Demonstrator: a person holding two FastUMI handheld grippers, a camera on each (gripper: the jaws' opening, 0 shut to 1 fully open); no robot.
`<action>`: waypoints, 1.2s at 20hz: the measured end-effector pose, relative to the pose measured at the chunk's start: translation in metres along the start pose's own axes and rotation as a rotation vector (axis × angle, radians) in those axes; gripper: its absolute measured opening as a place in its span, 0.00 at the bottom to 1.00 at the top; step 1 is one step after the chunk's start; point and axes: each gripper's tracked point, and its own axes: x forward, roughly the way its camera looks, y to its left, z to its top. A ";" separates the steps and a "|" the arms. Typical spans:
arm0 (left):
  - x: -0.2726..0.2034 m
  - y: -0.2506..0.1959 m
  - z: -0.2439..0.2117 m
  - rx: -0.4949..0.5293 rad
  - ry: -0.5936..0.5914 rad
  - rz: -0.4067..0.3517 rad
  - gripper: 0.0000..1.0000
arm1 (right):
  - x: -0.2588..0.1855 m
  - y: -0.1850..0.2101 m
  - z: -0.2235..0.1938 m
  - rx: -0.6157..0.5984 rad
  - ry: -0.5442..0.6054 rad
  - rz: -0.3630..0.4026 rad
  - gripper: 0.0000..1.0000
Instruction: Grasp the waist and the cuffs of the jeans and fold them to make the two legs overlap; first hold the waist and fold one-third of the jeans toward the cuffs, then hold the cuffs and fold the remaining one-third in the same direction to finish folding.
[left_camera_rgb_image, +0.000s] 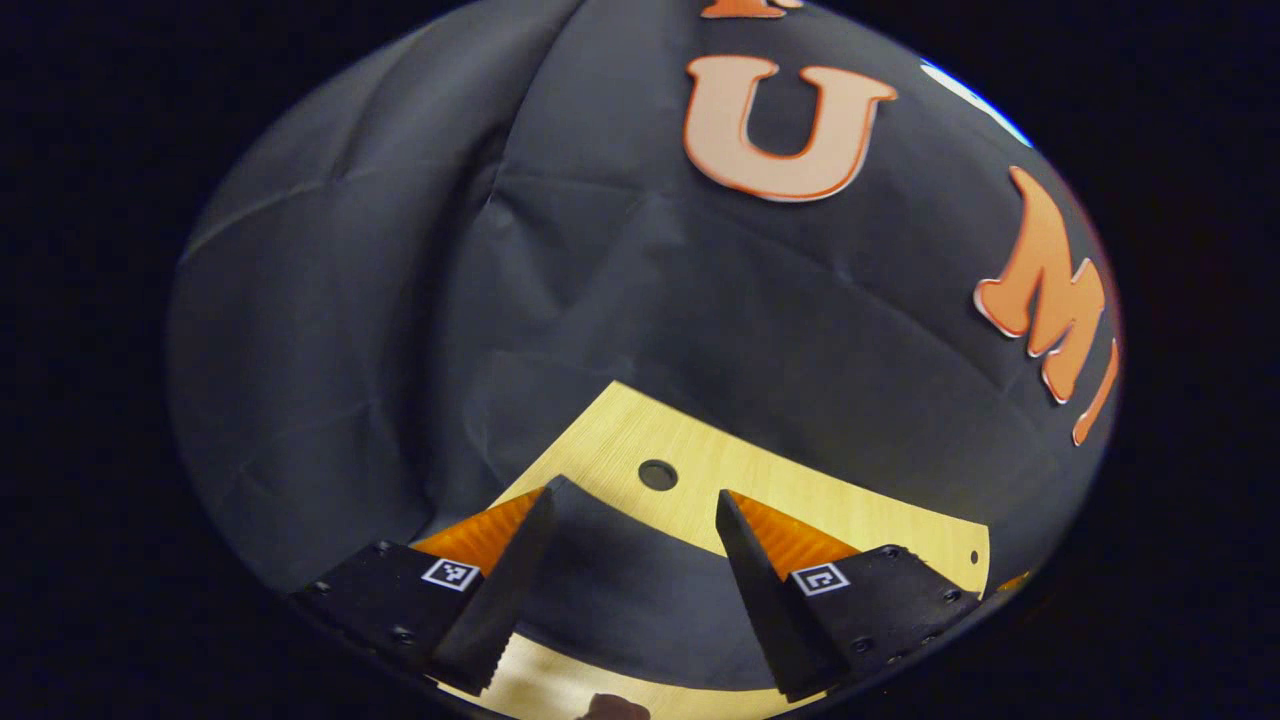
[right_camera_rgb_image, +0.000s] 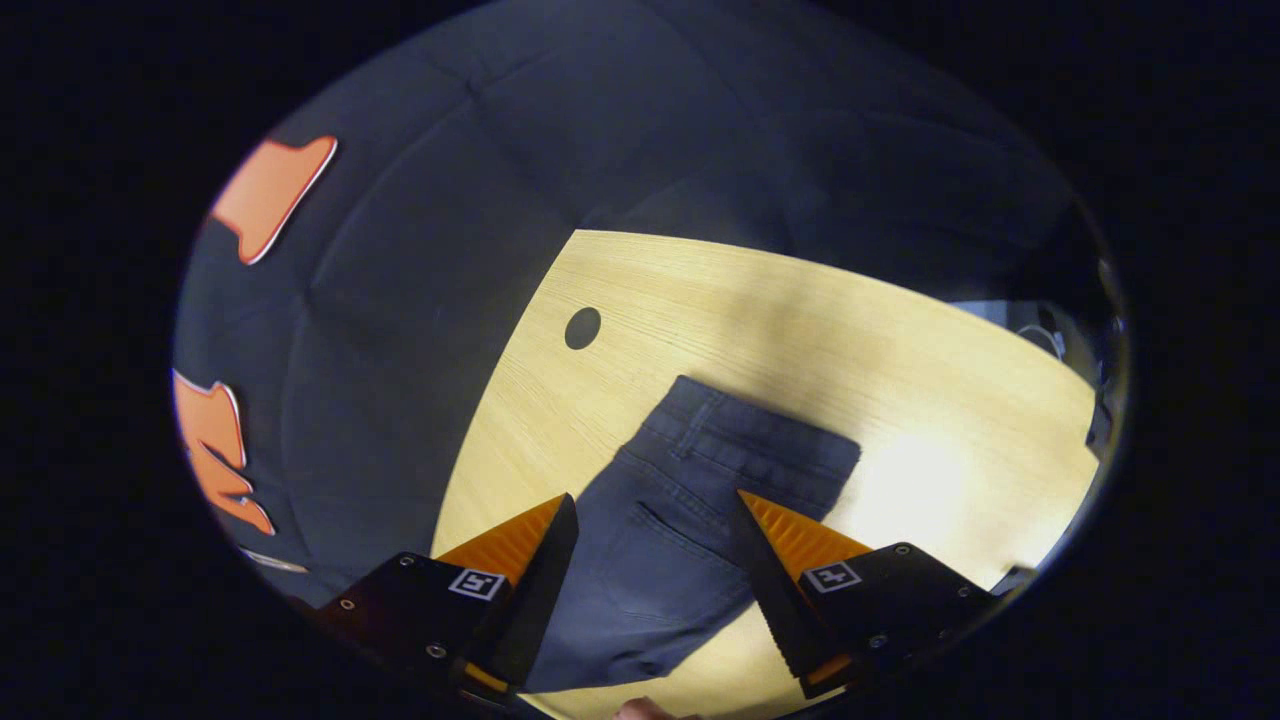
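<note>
- Right gripper (right_camera_rgb_image: 655, 520) hangs above the bench (right_camera_rgb_image: 940, 360), tilted down and forward; its fingers (right_camera_rgb_image: 545, 570) are spread wide, holding nothing.
- Between and beyond them the dark jeans (right_camera_rgb_image: 690, 500) lie flat on the wood, waist end farthest, near the round hole (right_camera_rgb_image: 583, 328).
- Left gripper (left_camera_rgb_image: 635, 510) is also tilted down, fingers (left_camera_rgb_image: 510, 590) wide apart and empty; dark fabric lies between them on the bench (left_camera_rgb_image: 860, 510), hole (left_camera_rgb_image: 657, 474) just past it.

Recording booth, black cloth wall (left_camera_rgb_image: 640, 300), wooden table (right_camera_rgb_image: 800, 310)
</note>
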 end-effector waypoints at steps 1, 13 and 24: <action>-0.007 -0.001 0.005 -0.003 -0.031 -0.024 0.97 | 0.000 -0.007 -0.003 -0.034 -0.004 -0.012 0.95; -0.155 -0.070 0.061 0.245 -0.477 -0.103 0.96 | 0.017 -0.062 -0.025 -0.081 0.049 -0.079 0.99; -0.238 -0.163 0.015 0.406 -0.557 -0.120 0.96 | 0.052 -0.068 -0.027 -0.132 0.048 -0.063 0.99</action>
